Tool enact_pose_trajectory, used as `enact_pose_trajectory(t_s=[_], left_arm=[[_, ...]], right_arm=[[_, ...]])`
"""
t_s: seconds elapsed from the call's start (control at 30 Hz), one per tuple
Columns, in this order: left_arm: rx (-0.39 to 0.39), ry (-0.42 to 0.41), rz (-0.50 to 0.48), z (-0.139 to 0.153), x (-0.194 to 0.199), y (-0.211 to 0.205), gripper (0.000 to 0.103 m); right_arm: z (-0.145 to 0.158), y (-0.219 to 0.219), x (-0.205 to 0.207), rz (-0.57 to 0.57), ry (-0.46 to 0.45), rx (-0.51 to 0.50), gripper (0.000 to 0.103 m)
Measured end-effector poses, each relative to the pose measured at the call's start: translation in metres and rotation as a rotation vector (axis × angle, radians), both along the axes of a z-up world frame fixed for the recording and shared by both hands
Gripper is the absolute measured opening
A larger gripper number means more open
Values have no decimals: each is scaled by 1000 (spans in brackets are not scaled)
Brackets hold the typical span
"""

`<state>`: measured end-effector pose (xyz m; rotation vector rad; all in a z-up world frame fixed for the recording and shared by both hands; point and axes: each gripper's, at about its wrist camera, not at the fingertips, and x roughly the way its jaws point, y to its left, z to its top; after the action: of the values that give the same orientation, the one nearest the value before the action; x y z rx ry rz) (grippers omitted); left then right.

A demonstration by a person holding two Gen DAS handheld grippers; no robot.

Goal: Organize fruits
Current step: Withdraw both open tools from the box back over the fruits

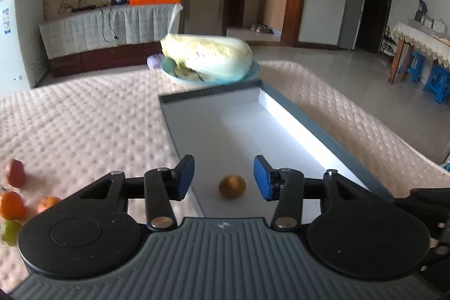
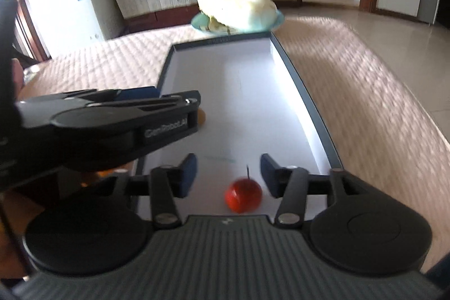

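A shallow grey box with a white inside (image 1: 295,128) (image 2: 298,92) lies on the quilted table. My left gripper (image 1: 224,178) is open over its near end, and a brown round fruit (image 1: 232,186) lies on the box floor between the fingers, untouched. My right gripper (image 2: 228,175) is open, with a red apple (image 2: 243,194) on the box floor between its fingers. The left gripper's body (image 2: 112,117) crosses the right wrist view and hides most of the brown fruit (image 2: 201,117). Loose fruits lie left of the box: a red one (image 1: 15,173), two orange ones (image 1: 11,205) and a green one (image 1: 10,232).
A blue plate (image 1: 253,72) (image 2: 278,18) holding a cabbage (image 1: 208,55) (image 2: 239,9) stands just beyond the box's far end. The table's right edge (image 1: 393,137) drops to a tiled floor. A white freezer (image 2: 67,7) and a low cabinet (image 1: 107,30) stand behind.
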<state>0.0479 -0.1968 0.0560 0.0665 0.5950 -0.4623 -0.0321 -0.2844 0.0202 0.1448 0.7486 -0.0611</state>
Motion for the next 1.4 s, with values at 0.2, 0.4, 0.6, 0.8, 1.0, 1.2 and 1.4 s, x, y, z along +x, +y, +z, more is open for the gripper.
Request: enact_pose_trajectory(t_s=[0.2, 0.4, 0.6, 0.8, 1.0, 1.2, 1.4], left_arm=[[-7, -39, 35, 28, -23, 32, 53], [18, -57, 95, 44, -46, 72, 53], [40, -58, 156, 46, -67, 114, 53], [37, -53, 216, 42, -90, 155, 53], [38, -10, 266, 21, -105, 183, 53], [36, -23, 263, 17, -110, 194, 53], [34, -14, 266, 15, -107, 191, 53]], right_arm=[[7, 19, 1, 27, -52, 4, 55], [13, 46, 4, 94, -94, -1, 55], [22, 65, -6, 142, -154, 19, 55], [30, 91, -27, 252, -214, -52, 55], [20, 107, -46, 342, -167, -38, 54], [14, 115, -43, 388, -140, -67, 52], [2, 123, -38, 413, -99, -75, 44]])
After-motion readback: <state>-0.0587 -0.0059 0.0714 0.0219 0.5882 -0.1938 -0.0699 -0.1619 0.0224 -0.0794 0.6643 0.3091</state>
